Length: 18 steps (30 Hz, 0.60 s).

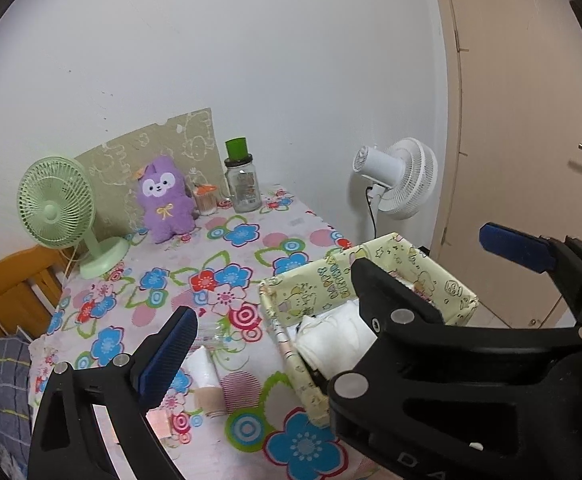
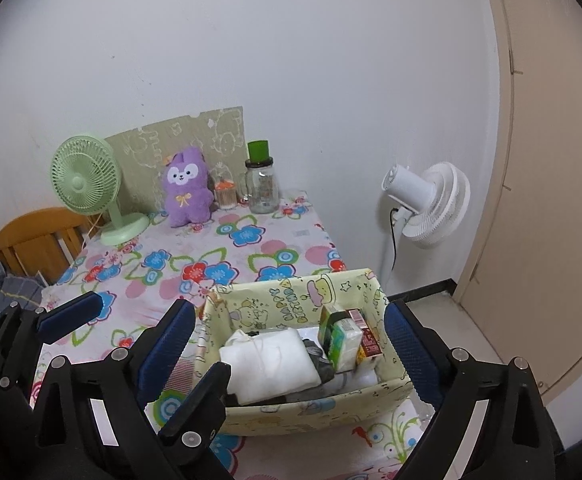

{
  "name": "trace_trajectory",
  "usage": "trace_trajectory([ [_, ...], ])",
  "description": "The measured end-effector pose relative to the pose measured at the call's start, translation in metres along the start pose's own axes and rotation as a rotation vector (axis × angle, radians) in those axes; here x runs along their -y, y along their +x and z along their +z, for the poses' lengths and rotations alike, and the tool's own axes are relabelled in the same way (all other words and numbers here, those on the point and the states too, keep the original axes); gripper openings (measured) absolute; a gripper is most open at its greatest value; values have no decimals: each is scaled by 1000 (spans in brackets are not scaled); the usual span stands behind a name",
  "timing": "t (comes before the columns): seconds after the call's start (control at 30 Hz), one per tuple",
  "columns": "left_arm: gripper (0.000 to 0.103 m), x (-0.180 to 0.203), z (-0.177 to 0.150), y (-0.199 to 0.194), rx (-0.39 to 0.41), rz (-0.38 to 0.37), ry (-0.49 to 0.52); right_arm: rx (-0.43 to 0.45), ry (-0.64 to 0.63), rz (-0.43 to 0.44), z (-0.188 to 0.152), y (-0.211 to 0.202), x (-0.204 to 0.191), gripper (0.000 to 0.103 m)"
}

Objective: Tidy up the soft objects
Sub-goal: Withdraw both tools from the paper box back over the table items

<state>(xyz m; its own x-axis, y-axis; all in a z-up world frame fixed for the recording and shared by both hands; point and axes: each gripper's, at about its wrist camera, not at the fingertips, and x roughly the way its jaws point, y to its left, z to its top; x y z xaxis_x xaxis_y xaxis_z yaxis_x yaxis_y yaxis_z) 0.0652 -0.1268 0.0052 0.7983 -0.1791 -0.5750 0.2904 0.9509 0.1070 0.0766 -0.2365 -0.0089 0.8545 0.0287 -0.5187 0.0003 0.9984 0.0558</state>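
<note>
A yellow-green cartoon-print box point(image 2: 291, 304) stands at the near right of the flowered table point(image 2: 195, 256); it also shows in the left wrist view point(image 1: 319, 280). It holds a folded white cloth point(image 2: 275, 360), dark socks and small packets point(image 2: 347, 340). My right gripper point(image 2: 287, 344) is open, its fingers straddling the box. My left gripper point(image 1: 343, 300) is open above the table beside the box; it also shows at the left of the right wrist view point(image 2: 67, 316). A rolled white and beige cloth point(image 1: 207, 380) lies on the table under the left gripper. A purple plush toy point(image 2: 187, 192) sits at the back.
A green desk fan point(image 2: 91, 184) stands back left, next to a patterned board point(image 2: 195, 136). A glass jar with a green cup on it point(image 2: 263, 184) and a small container point(image 2: 225, 194) stand at the back. A white fan point(image 2: 431, 204), a door and a wooden chair point(image 2: 31, 240) surround the table.
</note>
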Motion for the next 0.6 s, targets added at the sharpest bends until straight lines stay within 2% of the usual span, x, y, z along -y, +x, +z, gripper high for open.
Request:
trace_trajectory([
  [0.33,99,-29,-8,-20,29,12,-17,8,0,-4,0,-16,-30,97],
  [0.6,99,-51,-19,-34,42,60,-25,14,-30,24,-2,-23,-60,97],
])
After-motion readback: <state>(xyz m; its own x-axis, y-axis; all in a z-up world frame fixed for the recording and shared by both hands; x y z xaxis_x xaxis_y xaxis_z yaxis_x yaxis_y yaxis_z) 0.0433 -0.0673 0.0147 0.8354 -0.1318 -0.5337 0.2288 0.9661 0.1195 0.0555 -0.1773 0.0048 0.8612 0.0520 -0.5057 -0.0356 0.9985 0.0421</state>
